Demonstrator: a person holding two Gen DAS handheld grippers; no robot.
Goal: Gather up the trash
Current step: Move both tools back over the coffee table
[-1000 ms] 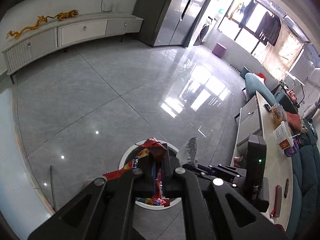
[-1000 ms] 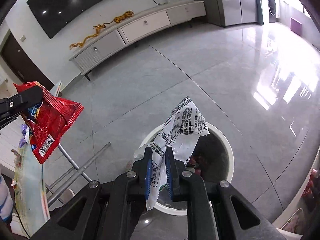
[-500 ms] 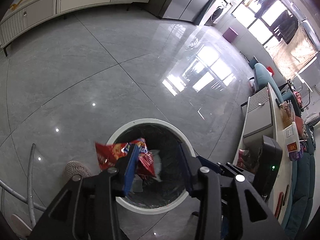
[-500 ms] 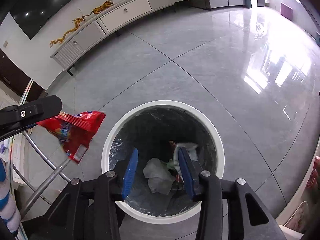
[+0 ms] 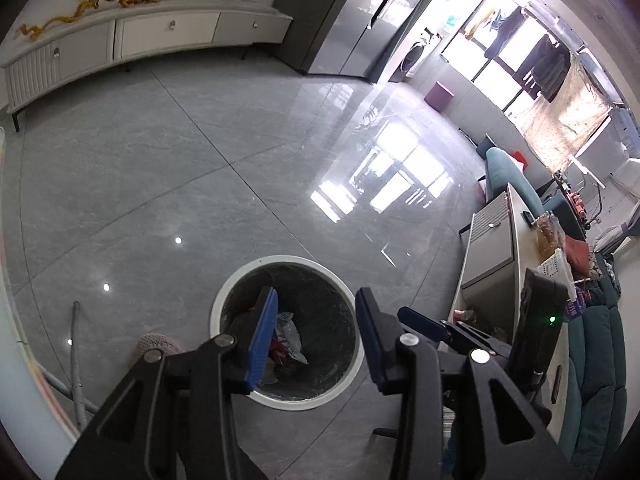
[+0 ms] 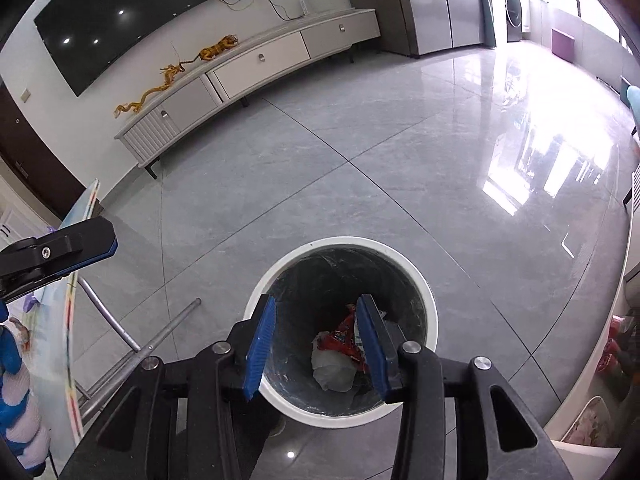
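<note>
A round white bin (image 5: 240,280) with a dark liner stands on the grey tile floor; it also shows in the right wrist view (image 6: 430,300). Inside lie a red snack wrapper (image 6: 344,340) and white crumpled wrappers (image 6: 332,372), also seen in the left wrist view (image 5: 290,334). My left gripper (image 5: 316,338) is open and empty above the bin. My right gripper (image 6: 316,342) is open and empty above the bin. The left gripper's finger (image 6: 72,246) shows at the left of the right wrist view.
A glass table edge (image 6: 74,280) with metal legs (image 6: 160,336) stands left of the bin. A low white TV cabinet (image 6: 256,68) lines the far wall. A white coffee table (image 5: 516,264) with clutter and a teal sofa (image 5: 600,360) are at the right.
Both grippers opened. The white wrapper dropped from the right gripper and the red wrapper from the left into the bin. Both grippers then rose a little above it.
</note>
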